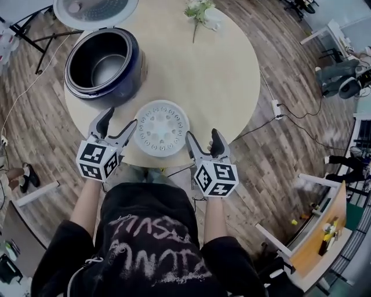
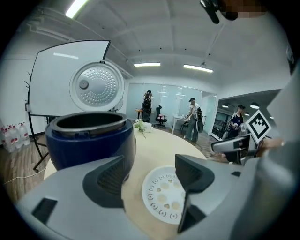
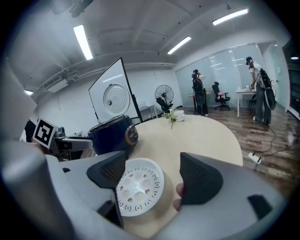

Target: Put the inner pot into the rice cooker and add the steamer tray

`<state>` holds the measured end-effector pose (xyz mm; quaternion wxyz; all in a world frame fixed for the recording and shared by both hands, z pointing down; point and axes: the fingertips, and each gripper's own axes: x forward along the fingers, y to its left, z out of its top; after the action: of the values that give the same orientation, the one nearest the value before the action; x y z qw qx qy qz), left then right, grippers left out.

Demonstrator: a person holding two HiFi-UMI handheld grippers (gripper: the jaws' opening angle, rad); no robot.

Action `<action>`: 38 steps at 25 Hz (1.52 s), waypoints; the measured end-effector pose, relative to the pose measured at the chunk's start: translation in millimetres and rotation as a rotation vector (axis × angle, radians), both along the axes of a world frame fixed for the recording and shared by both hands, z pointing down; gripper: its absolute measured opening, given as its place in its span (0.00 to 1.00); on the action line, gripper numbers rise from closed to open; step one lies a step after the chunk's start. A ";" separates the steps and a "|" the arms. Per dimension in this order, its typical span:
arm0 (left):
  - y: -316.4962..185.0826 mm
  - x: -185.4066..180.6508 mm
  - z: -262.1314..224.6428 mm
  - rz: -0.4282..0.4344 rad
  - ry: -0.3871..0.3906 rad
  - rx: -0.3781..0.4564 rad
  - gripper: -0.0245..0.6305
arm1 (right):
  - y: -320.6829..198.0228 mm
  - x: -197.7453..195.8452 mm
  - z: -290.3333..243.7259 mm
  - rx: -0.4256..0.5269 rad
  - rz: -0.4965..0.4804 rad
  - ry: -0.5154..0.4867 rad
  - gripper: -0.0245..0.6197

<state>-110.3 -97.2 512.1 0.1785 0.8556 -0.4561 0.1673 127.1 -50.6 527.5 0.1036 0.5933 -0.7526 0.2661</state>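
Observation:
A dark blue rice cooker [image 1: 104,64] [image 2: 89,138] [image 3: 112,133] stands at the table's far left with its round lid [image 1: 95,8] swung up. A metal-rimmed inner pot [image 1: 107,68] sits inside it. The white perforated steamer tray [image 1: 161,128] [image 2: 164,197] [image 3: 138,185] lies flat near the table's front edge. My left gripper [image 1: 120,120] [image 2: 150,176] is open just left of the tray, with nothing between its jaws. At the tray's right side my right gripper [image 1: 203,138] [image 3: 152,176] stands open and empty too. Neither touches the tray.
The round beige table [image 1: 214,75] carries a small vase of flowers [image 1: 200,11] at its far side. A power strip with cables [image 1: 277,109] lies on the wooden floor to the right. People stand by desks far behind [image 2: 193,119].

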 end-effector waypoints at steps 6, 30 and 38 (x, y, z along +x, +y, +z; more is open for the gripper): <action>9.7 4.3 64.0 -0.016 -0.035 -0.153 0.55 | 9.5 -0.8 59.1 -0.154 0.010 -0.039 0.59; 20.0 10.5 159.6 -0.088 -0.025 -0.428 0.17 | 11.3 -23.2 151.4 -0.412 0.009 -0.125 0.16; 16.2 8.6 127.9 -0.099 0.030 -0.349 0.15 | 12.9 -25.6 124.5 -0.337 0.019 -0.123 0.16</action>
<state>-101.7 -81.1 640.0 0.3392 0.7907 -0.4587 0.2221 101.6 -37.6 652.1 0.1529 0.5571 -0.6967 0.4254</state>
